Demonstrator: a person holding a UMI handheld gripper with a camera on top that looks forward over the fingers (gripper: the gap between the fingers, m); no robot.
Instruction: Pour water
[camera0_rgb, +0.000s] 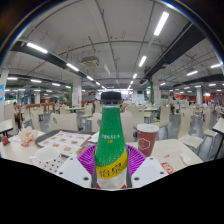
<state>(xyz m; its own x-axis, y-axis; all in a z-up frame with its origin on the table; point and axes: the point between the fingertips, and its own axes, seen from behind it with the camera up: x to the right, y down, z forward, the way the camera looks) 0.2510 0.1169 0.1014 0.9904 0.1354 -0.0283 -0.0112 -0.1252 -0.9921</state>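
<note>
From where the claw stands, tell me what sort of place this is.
Probably a food court or canteen hall. Rows of tables and chairs fill the floor, long strip lights line a high ceiling, and a paper cup stands on the table beside the green bottle held in the claw.

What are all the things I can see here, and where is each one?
bottle: one, green with a dark cap and a label, upright between the gripper's fingers.
paper cup: one, brownish red, on the table just beyond the fingers, right of the bottle.
table: one, pale with printed sheets on it, under the cup and stretching to the left.
chairs and tables: many, pale, filling the hall behind.
ceiling lights: several, white strips, overhead.
gripper: one, white fingers with purple pads, closed on the bottle's lower half.
</note>
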